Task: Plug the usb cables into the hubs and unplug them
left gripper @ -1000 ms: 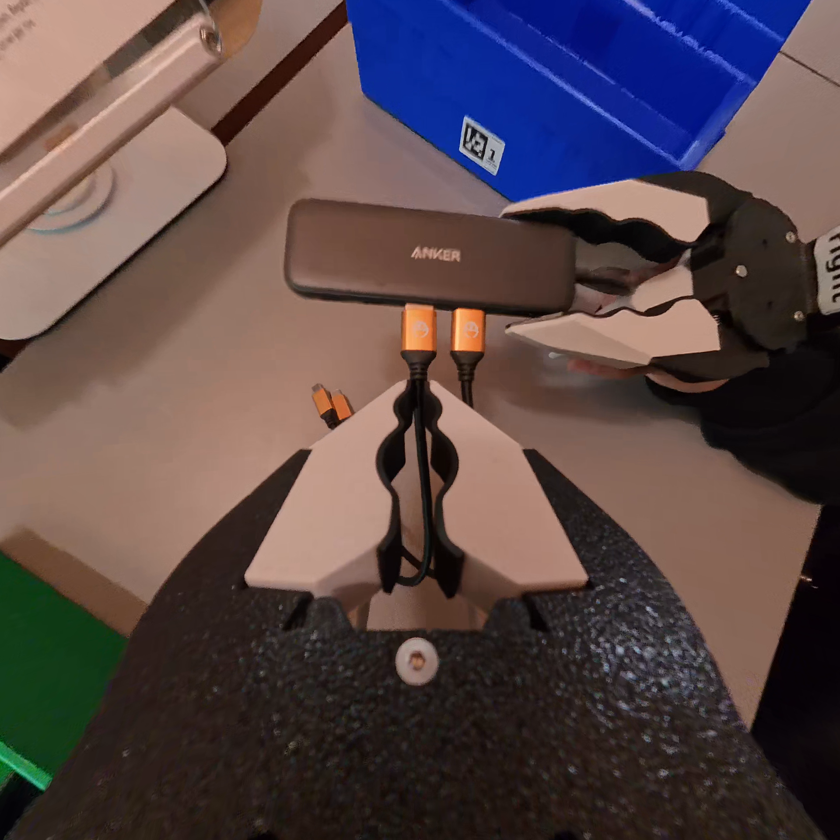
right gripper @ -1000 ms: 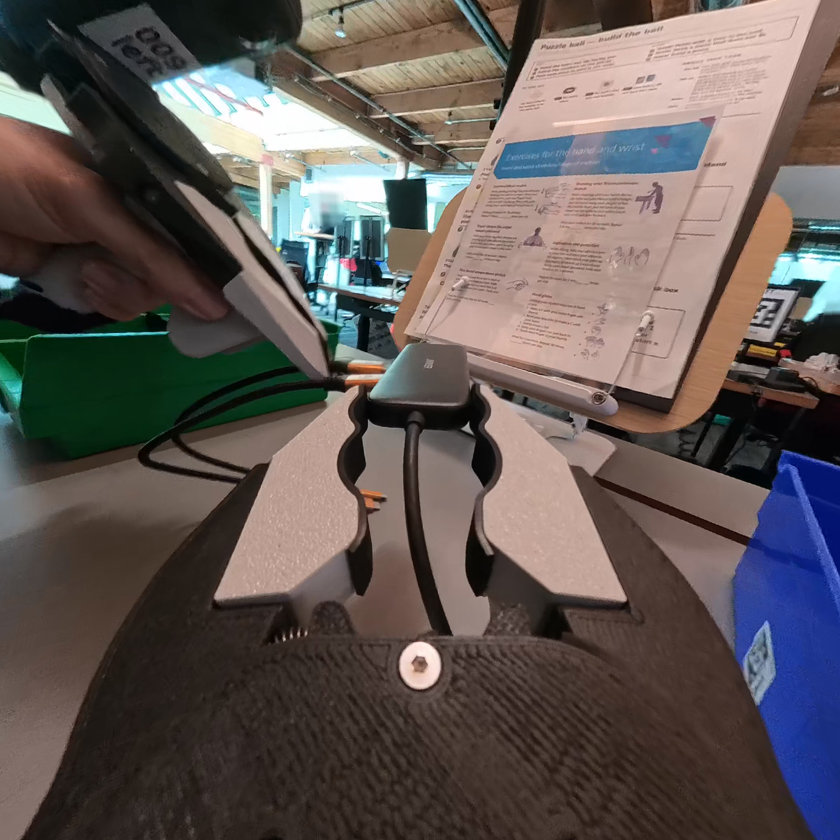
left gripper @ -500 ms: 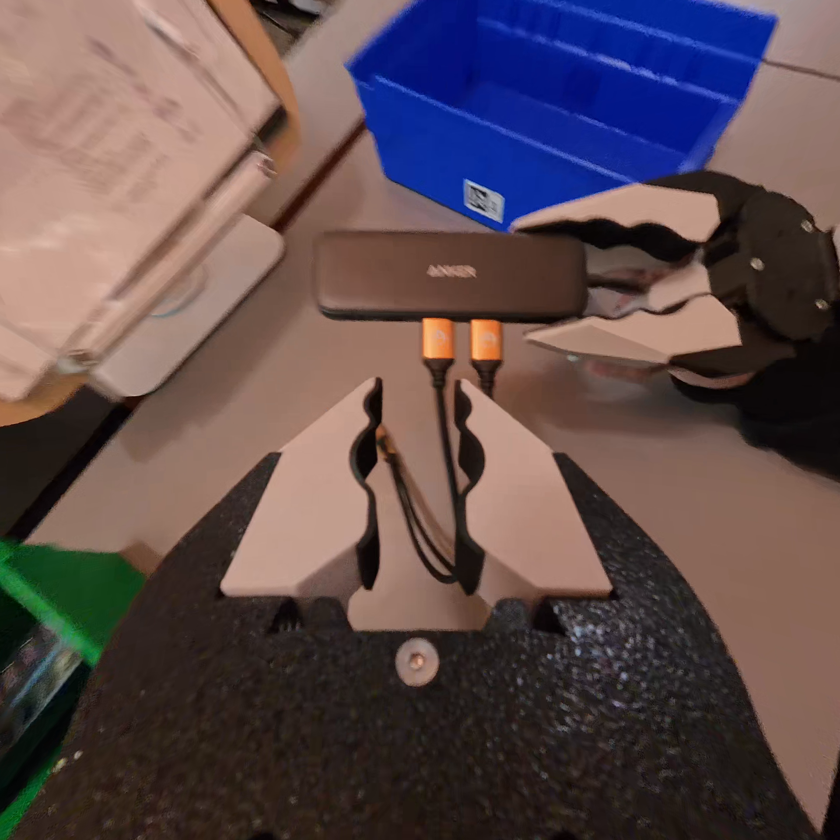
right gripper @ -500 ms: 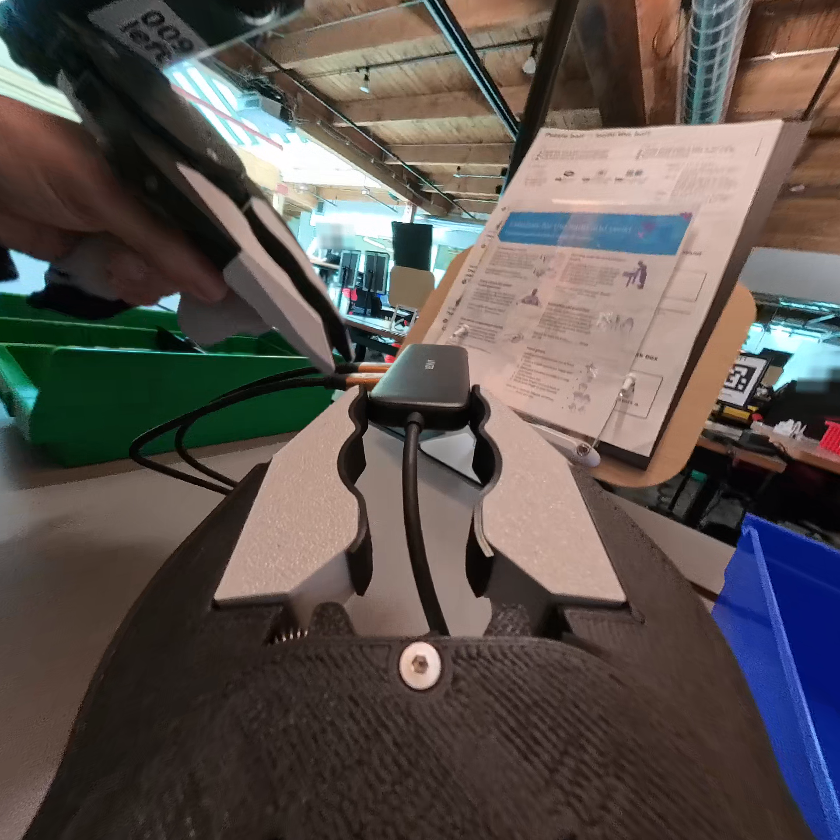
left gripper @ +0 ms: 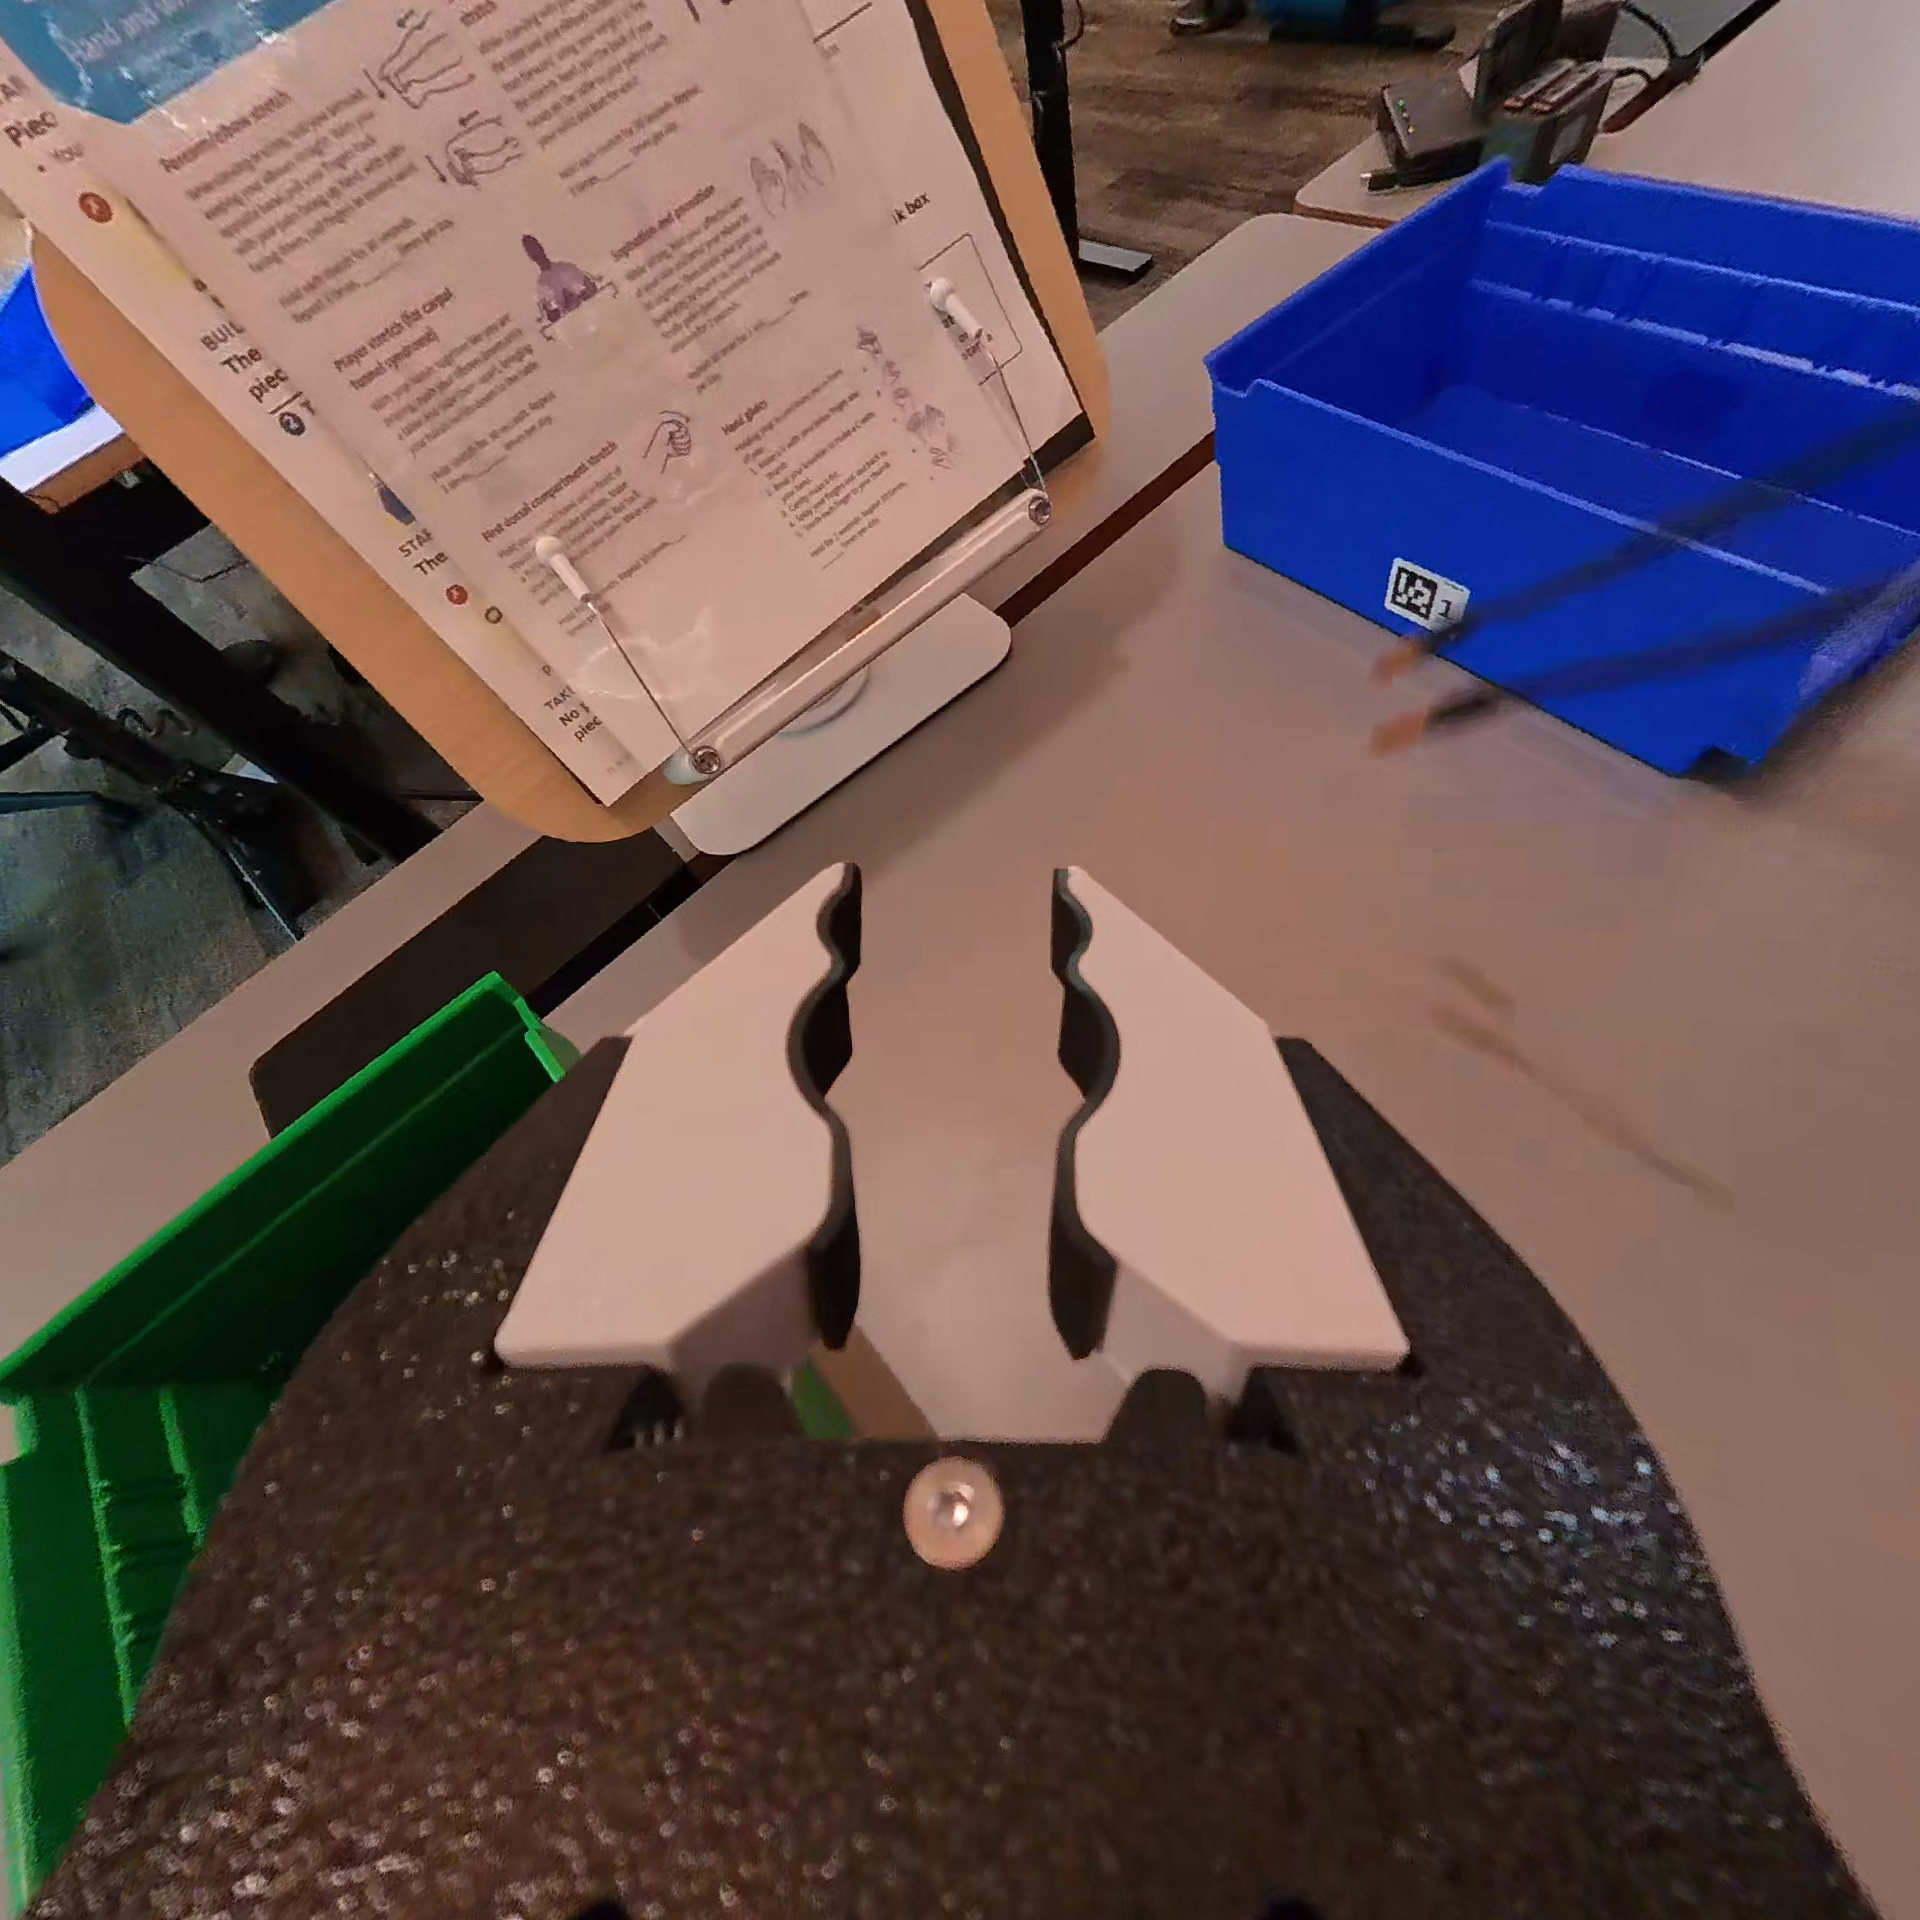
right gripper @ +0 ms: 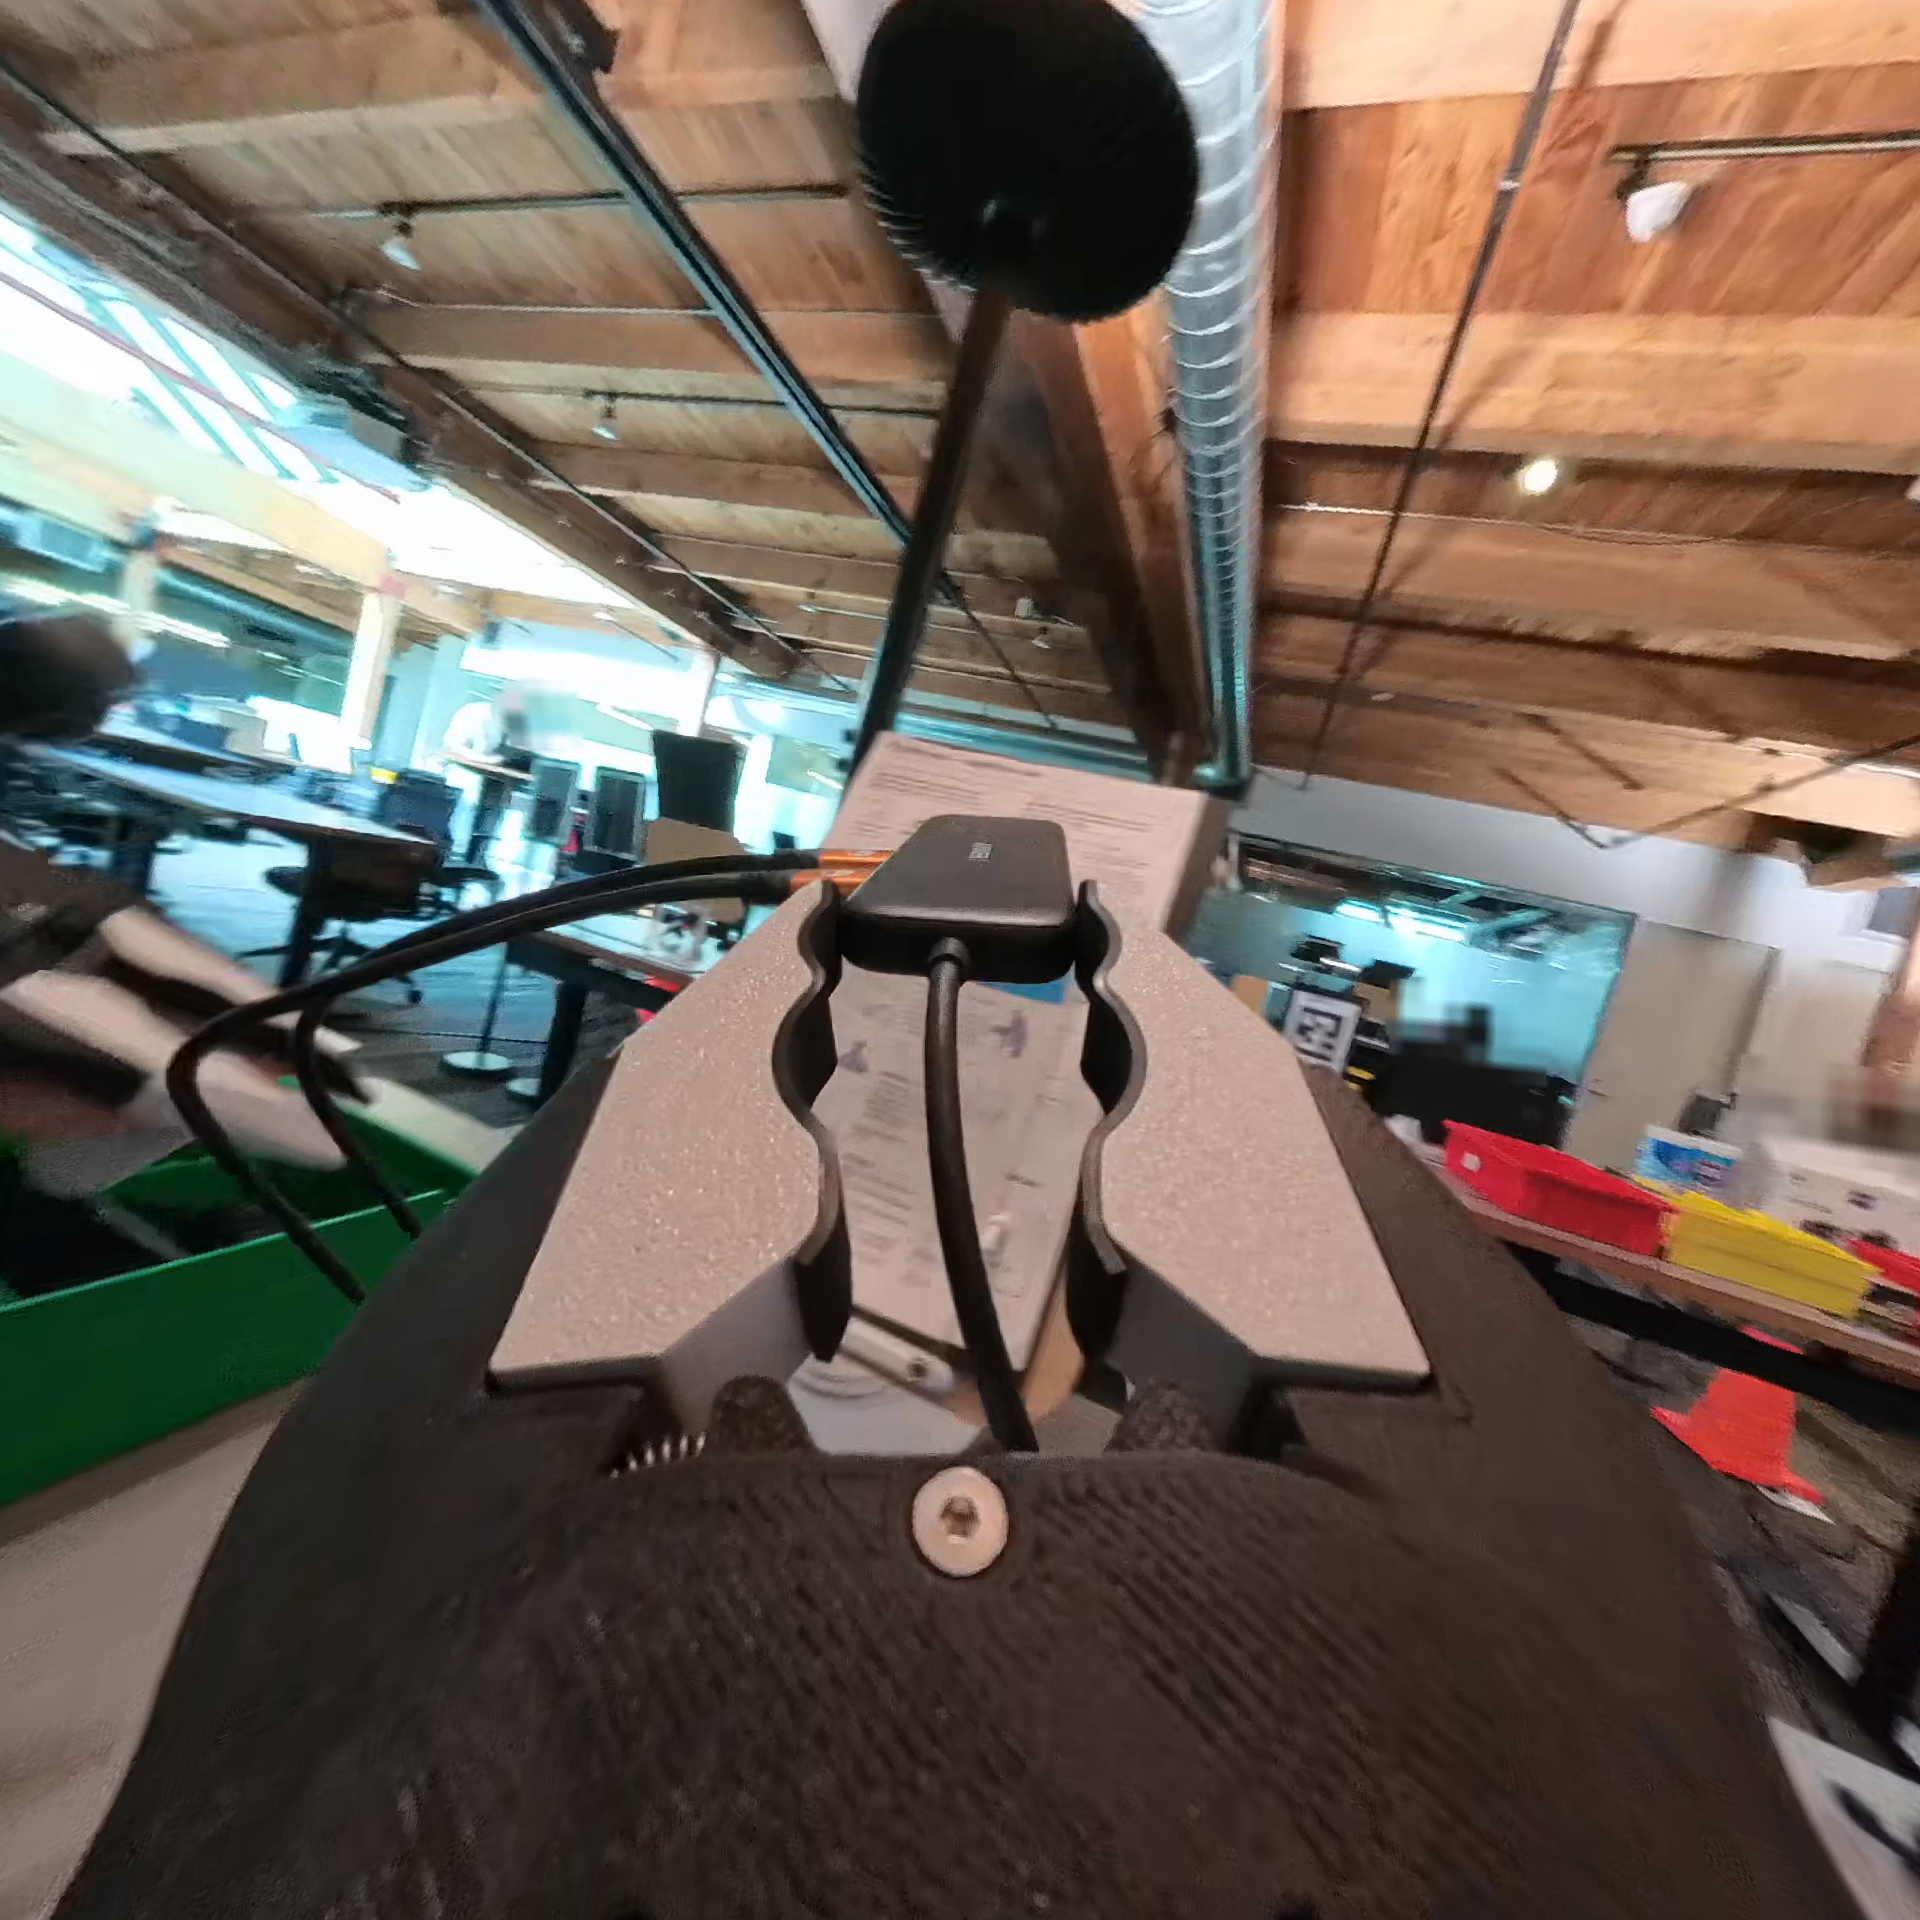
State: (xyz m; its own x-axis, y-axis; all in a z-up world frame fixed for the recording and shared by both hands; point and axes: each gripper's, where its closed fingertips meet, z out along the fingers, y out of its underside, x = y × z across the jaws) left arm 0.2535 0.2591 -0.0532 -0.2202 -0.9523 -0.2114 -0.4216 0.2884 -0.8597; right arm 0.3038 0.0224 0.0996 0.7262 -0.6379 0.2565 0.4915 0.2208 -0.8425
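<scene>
Clamping the dark hub (right gripper: 961,883) at its tips, your right gripper (right gripper: 958,920) holds it raised, two orange-ended cables (right gripper: 499,925) plugged into its left side. Your left gripper (left gripper: 956,883) gapes empty over the table (left gripper: 1195,831), document stand (left gripper: 582,416) beyond.

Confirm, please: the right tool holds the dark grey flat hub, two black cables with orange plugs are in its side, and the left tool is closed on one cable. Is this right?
Not quite. The left tool is open and holds nothing, as the left wrist view shows. The rest stands: in the right wrist view the right tool grips the dark grey flat hub, with two black cables with orange plugs in its side.
</scene>
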